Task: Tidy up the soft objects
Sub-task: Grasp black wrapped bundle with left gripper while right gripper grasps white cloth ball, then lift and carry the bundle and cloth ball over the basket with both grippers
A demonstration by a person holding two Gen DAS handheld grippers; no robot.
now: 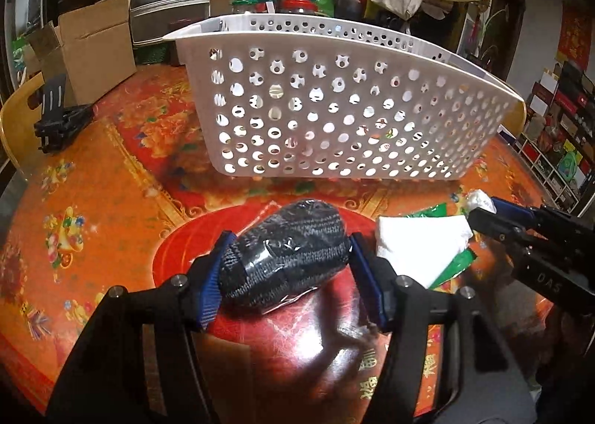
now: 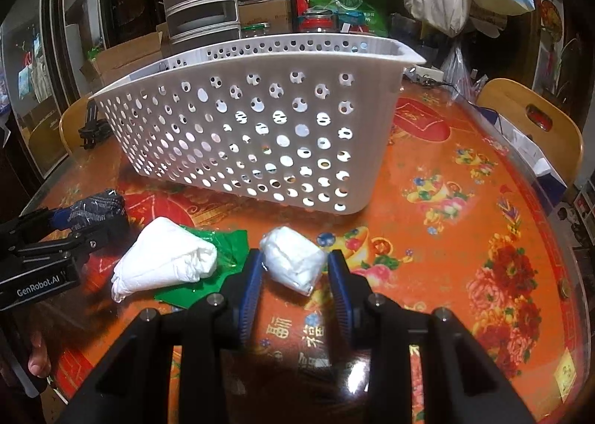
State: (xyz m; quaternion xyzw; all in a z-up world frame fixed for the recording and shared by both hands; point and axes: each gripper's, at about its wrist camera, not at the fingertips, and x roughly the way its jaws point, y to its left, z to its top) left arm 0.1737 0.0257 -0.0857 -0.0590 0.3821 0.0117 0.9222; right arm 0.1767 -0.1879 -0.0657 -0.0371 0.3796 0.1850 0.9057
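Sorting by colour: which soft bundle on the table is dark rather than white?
The black knit bundle wrapped in clear plastic, between the left gripper's jaws; the other two are white.

Left tool (image 1: 286, 268) clamps a black knitted bundle (image 1: 284, 256) before the white basket (image 1: 334, 108).

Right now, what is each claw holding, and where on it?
Left claw: the black knit bundle, gripped across its middle. Right claw: the small white wrapped bundle, gripped by its sides.

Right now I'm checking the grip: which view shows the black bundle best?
The left wrist view: the black bundle fills its centre between the left claw pads. The right wrist view catches only its end at the edge.
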